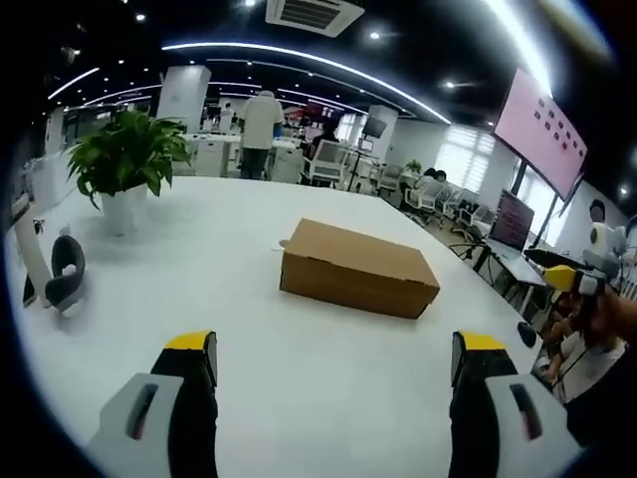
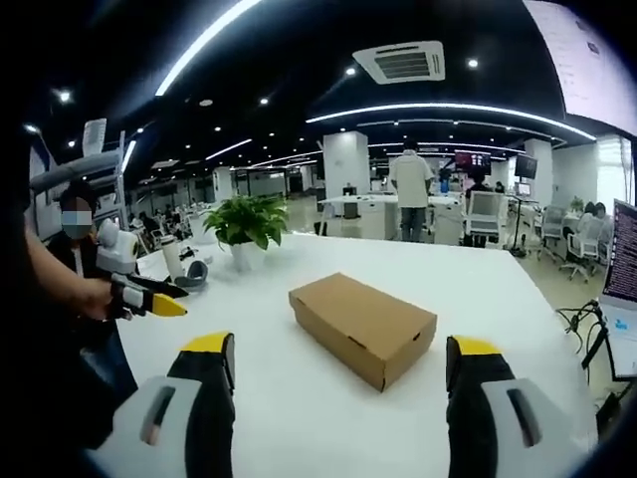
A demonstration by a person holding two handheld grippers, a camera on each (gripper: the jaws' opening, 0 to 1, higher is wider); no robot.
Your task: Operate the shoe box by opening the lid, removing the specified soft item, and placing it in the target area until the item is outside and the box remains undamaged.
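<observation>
A closed brown cardboard shoe box (image 1: 356, 267) lies on the white table (image 1: 199, 299), lid down flat. My left gripper (image 1: 338, 363) is open, its yellow-tipped jaws wide apart, short of the box with bare table between. In the right gripper view the same box (image 2: 362, 326) lies ahead, one corner pointing toward me. My right gripper (image 2: 338, 360) is open too, holding nothing, a short way back from the box. The other gripper (image 2: 149, 299) comes in from the left, held in a person's hand. A yellow-tipped gripper (image 1: 572, 279) shows at the right edge of the left gripper view.
A potted green plant (image 1: 124, 164) stands at the table's far left, also seen as the plant (image 2: 247, 227). A grey headset-like device (image 1: 62, 271) lies near the left edge. Office desks, chairs and people stand beyond the table. A monitor (image 2: 622, 264) sits at right.
</observation>
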